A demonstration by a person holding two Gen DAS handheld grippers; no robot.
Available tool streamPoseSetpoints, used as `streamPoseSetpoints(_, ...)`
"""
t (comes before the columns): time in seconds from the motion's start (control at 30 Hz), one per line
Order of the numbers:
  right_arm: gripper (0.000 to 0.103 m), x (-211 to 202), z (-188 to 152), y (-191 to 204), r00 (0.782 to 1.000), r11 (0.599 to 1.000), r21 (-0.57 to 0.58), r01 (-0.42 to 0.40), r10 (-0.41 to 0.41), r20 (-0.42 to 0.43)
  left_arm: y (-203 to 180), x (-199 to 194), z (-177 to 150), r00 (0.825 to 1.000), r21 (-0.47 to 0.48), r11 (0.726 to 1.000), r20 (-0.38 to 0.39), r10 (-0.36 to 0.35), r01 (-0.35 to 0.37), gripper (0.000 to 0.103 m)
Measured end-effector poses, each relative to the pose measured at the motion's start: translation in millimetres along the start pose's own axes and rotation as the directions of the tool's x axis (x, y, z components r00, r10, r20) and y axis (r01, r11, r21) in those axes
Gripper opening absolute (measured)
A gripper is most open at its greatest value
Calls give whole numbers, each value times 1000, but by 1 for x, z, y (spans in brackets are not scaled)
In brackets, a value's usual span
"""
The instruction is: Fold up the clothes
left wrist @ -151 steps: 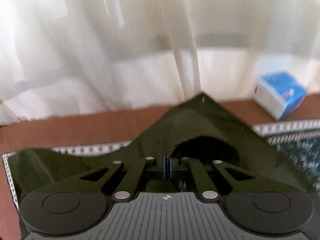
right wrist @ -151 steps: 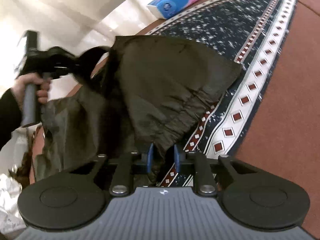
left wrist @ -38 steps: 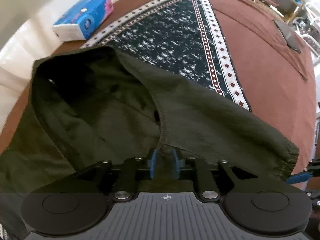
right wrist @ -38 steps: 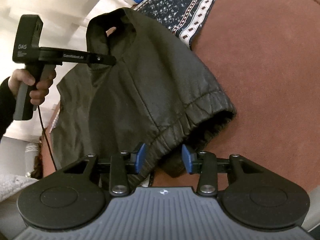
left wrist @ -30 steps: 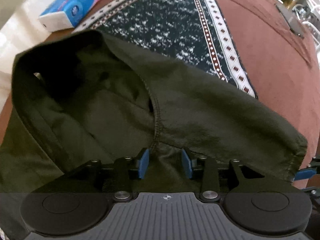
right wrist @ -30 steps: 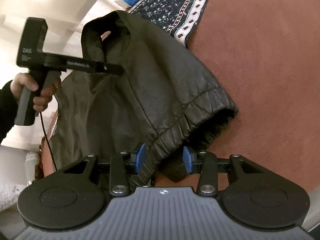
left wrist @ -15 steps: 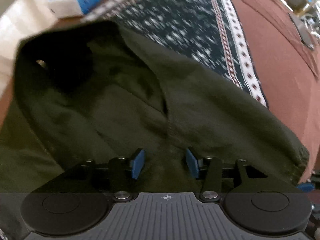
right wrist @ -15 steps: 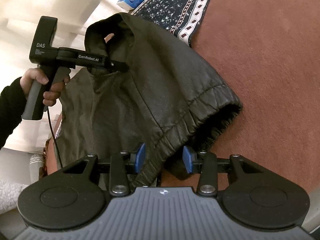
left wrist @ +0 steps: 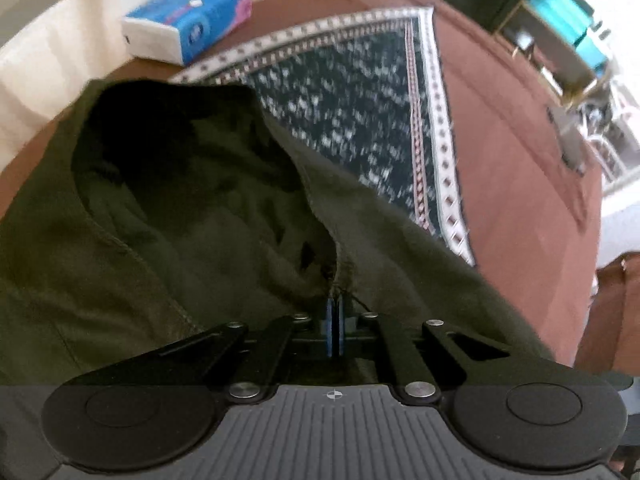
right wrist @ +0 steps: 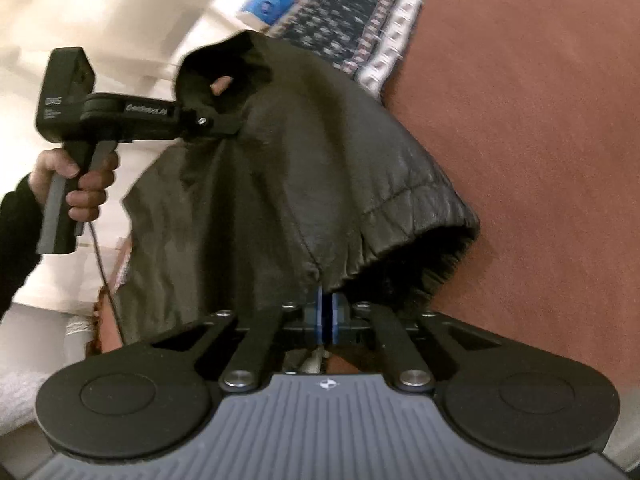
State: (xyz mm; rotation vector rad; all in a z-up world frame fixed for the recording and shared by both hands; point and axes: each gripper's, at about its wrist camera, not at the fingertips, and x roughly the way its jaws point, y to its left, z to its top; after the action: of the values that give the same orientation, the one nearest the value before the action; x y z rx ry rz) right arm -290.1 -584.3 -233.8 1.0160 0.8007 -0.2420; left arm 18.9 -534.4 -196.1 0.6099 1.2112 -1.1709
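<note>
Blue pads on the left gripper (left wrist: 334, 322) are pressed together, its fingers pinching a seam of the dark olive garment (left wrist: 168, 216). The right gripper (right wrist: 327, 314) likewise has its fingers pressed together, pinching the gathered elastic hem (right wrist: 404, 216) of the same garment. The cloth hangs between the two tools, lifted above a surface covered in brown fabric (right wrist: 540, 120); whether that is a table or a bed cannot be told.

Seen from the right wrist, the left gripper's black body carries pale lettering on its side, too blurred to make out, and a small label on its rear block that is also unreadable. A hand (right wrist: 76, 184) in a dark sleeve grips its handle, with a thin cable trailing down.

Beyond the garment lies a dark blue patterned cloth (left wrist: 360, 112) with a white diamond border. Near its far edge sits a blue and white tissue pack (left wrist: 192, 36); its print is not legible.
</note>
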Motion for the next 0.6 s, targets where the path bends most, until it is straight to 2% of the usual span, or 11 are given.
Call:
streamPoseSetpoints(0.17,4,-15,4,14,999,997,-70,-20,23,34,-5,-18,7,996,-41,999,78,-32,35,0)
streamPoseSetpoints(0.3,4,-48,13,21,990,996,-78,-46,56,131,-21,-29,29,982,-57,994,171,-80,91,0)
streamPoseSetpoints(0.43,4,-89,27,12,966,997,-39,-66,74,248,-43,-35,59,960,-50,990,254,-116,133,0)
streamPoseSetpoints(0.57,4,-109,41,-19,945,998,42,-35,20,326,-66,6,85,966,-49,989,224,-126,141,0)
streamPoseSetpoints(0.6,4,-105,43,-31,947,998,65,-13,-8,320,-72,19,88,971,-46,990,208,-118,130,0)
